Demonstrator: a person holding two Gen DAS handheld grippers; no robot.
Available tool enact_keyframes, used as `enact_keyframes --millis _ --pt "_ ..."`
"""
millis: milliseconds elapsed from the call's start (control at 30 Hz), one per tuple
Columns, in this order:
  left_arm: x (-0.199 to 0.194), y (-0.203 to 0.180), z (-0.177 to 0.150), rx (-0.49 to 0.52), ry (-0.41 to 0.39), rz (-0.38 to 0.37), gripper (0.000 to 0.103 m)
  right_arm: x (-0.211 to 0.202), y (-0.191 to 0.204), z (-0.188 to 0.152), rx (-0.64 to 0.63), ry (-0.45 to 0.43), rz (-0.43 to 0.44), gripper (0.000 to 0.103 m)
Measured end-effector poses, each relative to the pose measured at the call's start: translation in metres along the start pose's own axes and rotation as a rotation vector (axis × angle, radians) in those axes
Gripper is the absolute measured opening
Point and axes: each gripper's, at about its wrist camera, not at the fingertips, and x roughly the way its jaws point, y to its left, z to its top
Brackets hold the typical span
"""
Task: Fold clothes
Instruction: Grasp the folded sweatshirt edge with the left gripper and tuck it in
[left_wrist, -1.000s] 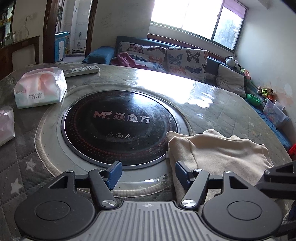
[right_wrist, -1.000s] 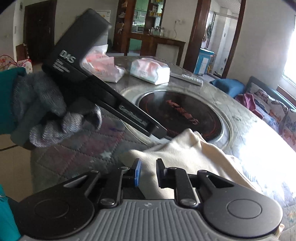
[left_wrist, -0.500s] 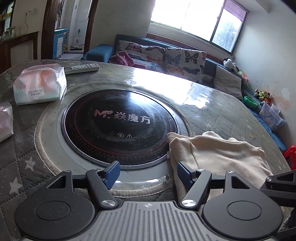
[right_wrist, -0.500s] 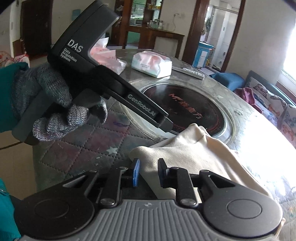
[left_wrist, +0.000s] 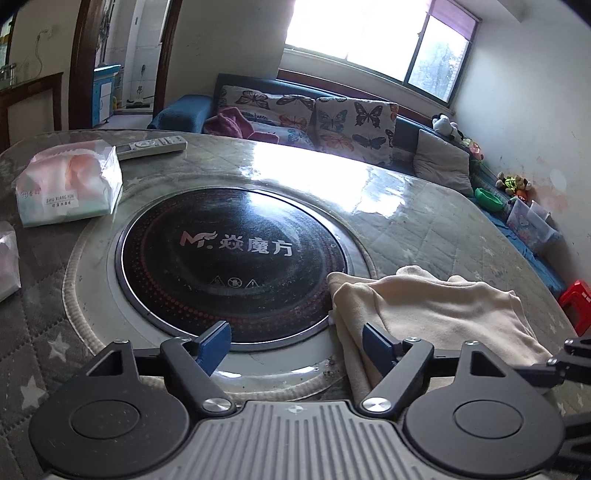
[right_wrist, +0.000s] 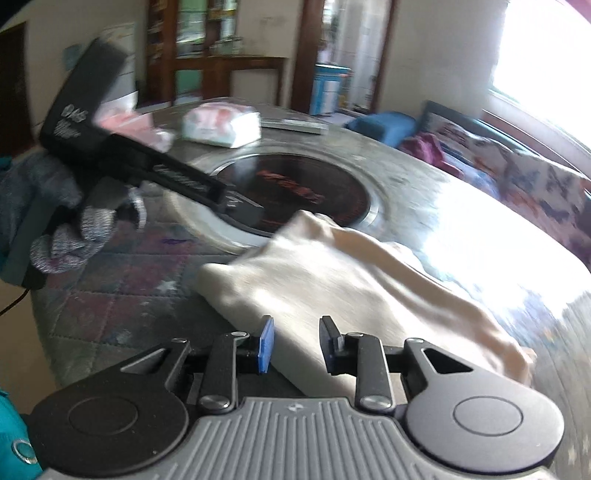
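Observation:
A cream garment (left_wrist: 436, 310) lies folded in a heap on the round table, at the right edge of the black cooktop disc (left_wrist: 229, 254). My left gripper (left_wrist: 295, 343) is open and empty just in front of the garment's left edge. In the right wrist view the garment (right_wrist: 332, 280) lies right ahead of my right gripper (right_wrist: 293, 345), which is open and empty above its near edge. The left gripper's body (right_wrist: 147, 166), held in a gloved hand, shows there at the left.
A tissue pack (left_wrist: 70, 184) and a remote (left_wrist: 151, 146) lie at the table's far left. Another pack (left_wrist: 7, 262) sits at the left edge. A sofa with butterfly cushions (left_wrist: 332, 118) runs behind the table. A red stool (left_wrist: 576, 299) stands at the right.
My right gripper has opened wider and pulled back and up from the garment, with motion blur. The left gripper stays open and has hardly moved.

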Motion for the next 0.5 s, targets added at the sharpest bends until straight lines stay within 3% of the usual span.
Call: enact_keyframes --millis 333,500 --pt "-0.002 -0.025 -0.006 0.041 -0.013 -0.01 0.088 -0.031 -0.057 -0.052 0.239 -0.023 -0.172 0.028" --pt "-0.003 -0.039 -0.013 0.032 -0.015 -0.004 0.088 -0.042 -0.081 -0.078 0.318 -0.032 -0.185 0.028"
